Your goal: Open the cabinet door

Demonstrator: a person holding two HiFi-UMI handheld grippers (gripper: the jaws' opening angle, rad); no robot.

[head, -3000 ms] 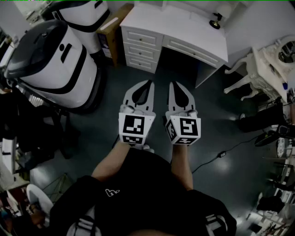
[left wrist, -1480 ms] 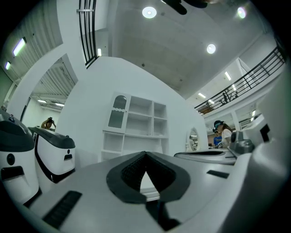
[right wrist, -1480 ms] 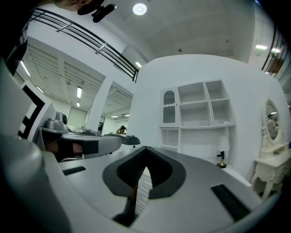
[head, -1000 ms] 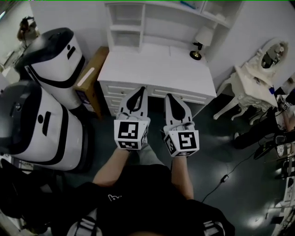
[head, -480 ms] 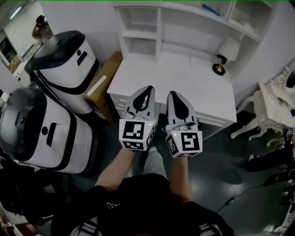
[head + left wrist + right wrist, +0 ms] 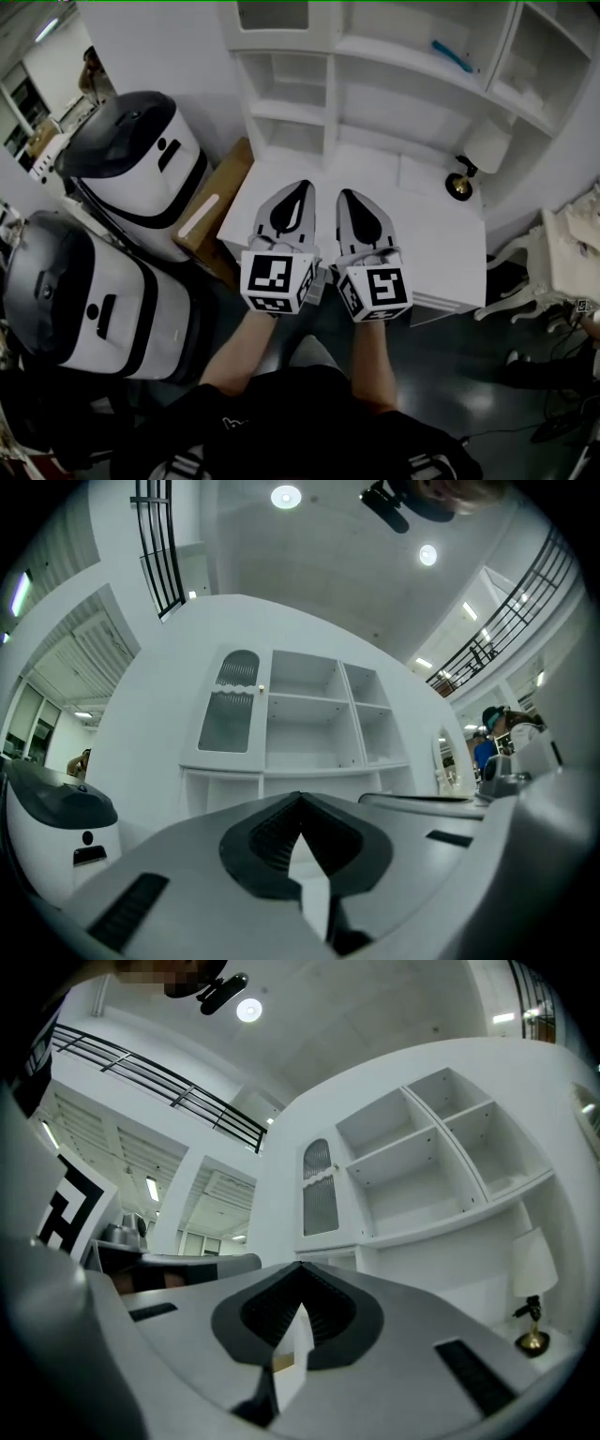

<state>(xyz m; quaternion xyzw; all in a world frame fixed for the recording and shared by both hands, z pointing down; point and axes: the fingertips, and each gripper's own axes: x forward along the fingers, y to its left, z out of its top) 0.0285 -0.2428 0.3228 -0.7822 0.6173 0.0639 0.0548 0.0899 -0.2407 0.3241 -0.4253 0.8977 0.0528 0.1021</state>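
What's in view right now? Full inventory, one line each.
desk with hutch: one, white, ahead at the wall
cabinet door: one, white with ribbed glass, hutch upper left, closed
lamp: one, white shade, desk's right rear
blue item: one, upper shelf, too small to identify
bulky machines: two, white and black, left of desk
cardboard box: one, brown, between machines and desk
ornate table: one, white, far right
left gripper: white, shut, empty
right gripper: white, shut, empty
person's top: black, bottom centre

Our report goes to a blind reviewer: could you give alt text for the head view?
From above, a person holds the left gripper and right gripper, both shut and empty, side by side facing a white desk with open shelves behind; a lamp stands at its right.
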